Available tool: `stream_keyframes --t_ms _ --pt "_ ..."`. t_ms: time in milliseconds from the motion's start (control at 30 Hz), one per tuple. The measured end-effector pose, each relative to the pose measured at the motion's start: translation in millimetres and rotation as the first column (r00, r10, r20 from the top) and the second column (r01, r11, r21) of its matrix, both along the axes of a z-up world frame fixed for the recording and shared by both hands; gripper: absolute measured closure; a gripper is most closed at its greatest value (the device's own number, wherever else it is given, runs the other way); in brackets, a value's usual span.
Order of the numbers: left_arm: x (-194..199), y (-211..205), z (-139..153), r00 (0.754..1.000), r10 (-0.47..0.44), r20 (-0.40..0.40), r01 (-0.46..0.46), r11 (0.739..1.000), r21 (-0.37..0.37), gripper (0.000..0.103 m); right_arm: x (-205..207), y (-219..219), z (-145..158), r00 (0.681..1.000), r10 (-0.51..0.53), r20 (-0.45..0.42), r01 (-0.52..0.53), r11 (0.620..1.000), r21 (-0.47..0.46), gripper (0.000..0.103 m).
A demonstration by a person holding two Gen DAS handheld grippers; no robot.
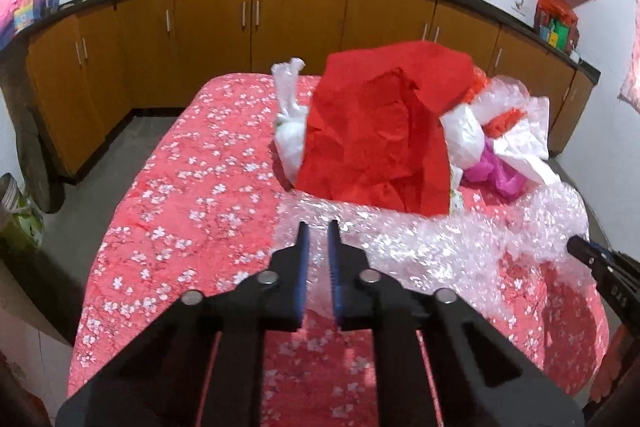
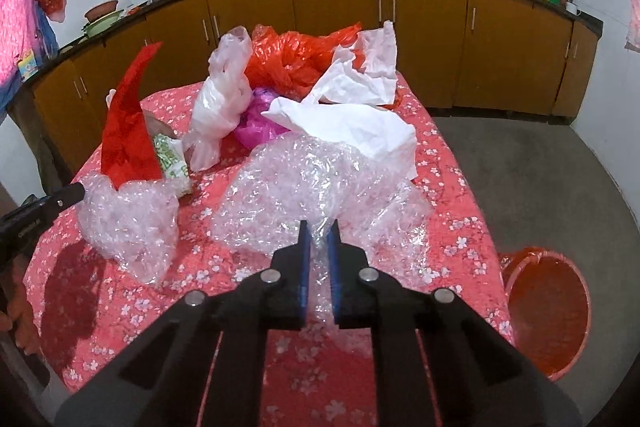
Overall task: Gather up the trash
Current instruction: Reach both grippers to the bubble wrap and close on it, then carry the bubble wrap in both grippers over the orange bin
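Both grippers, left (image 1: pixel 318 229) and right (image 2: pixel 319 229), were pinching the bubble wrap (image 2: pixel 304 187) on the table (image 2: pixel 452 227), near-closed; red paper (image 2: pixel 128 131) sat on its left end, so lifting toward the red bin (image 2: pixel 548 307) risked dumping it or slipping.

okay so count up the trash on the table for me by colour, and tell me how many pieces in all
Red: 2, the red paper sheet and the red plastic bag
White: 3, the white paper, the white plastic bag and the knotted white bag
Clear: 1, the bubble wrap, which both claws touch
Magenta: 1, the magenta bag
Green and white: 1, the printed packet
Total: 8 that I can tell apart
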State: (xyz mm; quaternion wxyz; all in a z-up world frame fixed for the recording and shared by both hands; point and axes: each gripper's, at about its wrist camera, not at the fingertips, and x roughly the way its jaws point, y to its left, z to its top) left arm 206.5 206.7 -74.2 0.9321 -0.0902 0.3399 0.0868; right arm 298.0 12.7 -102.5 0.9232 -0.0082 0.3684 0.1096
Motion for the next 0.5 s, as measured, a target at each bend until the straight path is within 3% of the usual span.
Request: stream_keyframes --t_ms 133,200,233,367,500 --pt "-2 8 10 1.0 0.017 0.021 -0.017 1.0 -0.014 0.093 -2 -1 4 1.0 0.0 0.009 0.0 1.0 0.001 0.093" --pt "-1 14 12 0.999 0.039 0.013 -0.039 0.999 -0.018 0.059 -3 -1 5 1.0 0.001 0.009 -0.001 1.0 0.004 0.093" --pt "-1 17 13 0.999 0.052 0.017 -0.052 0.999 -0.016 0.038 -3 -1 5 1.0 0.001 0.01 -0.001 1.0 0.004 0.093" --pt "-5 19 13 0.999 0.02 0.027 -0.02 1.0 0.001 0.034 -4 -1 6 1.0 0.007 0.016 -0.007 1.0 -0.004 0.093" --pt "7 16 5 0.998 -0.054 -0.016 0.054 0.998 0.012 0.034 -4 -1 6 1.0 0.008 0.016 -0.008 1.0 -0.003 0.093"
